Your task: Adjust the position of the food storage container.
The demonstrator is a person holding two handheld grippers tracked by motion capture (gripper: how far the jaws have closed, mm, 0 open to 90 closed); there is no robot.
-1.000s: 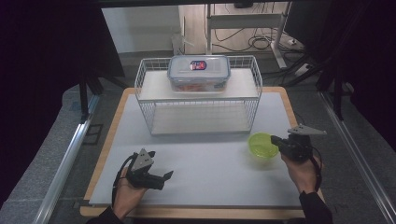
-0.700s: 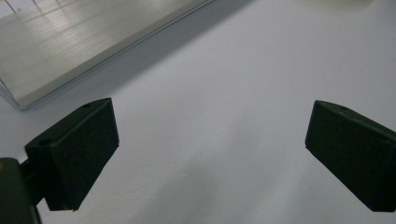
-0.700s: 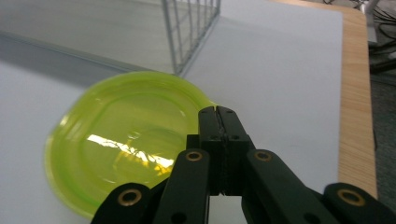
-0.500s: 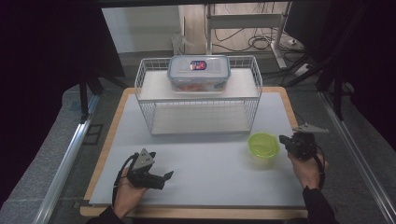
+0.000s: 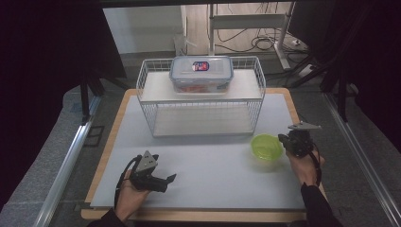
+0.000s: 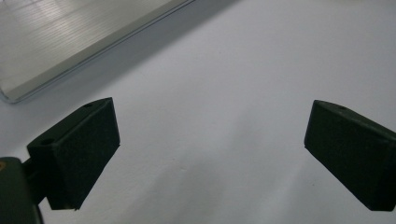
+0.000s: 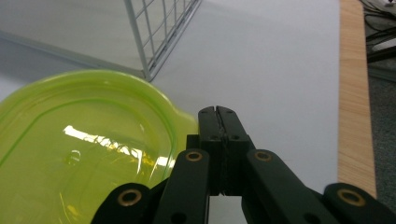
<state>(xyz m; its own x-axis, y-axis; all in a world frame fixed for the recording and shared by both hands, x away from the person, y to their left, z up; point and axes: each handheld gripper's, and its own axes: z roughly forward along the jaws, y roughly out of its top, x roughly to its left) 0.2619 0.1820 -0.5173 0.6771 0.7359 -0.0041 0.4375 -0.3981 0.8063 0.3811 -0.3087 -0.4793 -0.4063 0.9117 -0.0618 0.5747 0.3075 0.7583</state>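
Note:
A lime-green translucent bowl (image 5: pixel 266 145) sits on the white tabletop, right of the middle. My right gripper (image 5: pixel 283 138) hovers just to its right, a little apart from the rim. In the right gripper view the two jaws are pressed together with nothing between them, so the right gripper (image 7: pixel 218 111) is shut; its tip lies beside the small tab on the rim of the bowl (image 7: pixel 79 149). At the front left, my left gripper (image 5: pixel 168 182) rests low over the table in a hand. The left gripper (image 6: pixel 212 109) is open, its jaws wide apart over bare white surface.
A white wire rack (image 5: pixel 203 118) stands at the back middle, with a clear lidded food container (image 5: pixel 202 73) on its top shelf. The rack's corner (image 7: pixel 154 32) is close beyond the bowl. The board's wooden edge (image 5: pixel 293 106) runs along the right.
My right gripper has drawn away to the right from the bowl's edge and sunk a little. The bowl stays where it was. The left gripper has not moved.

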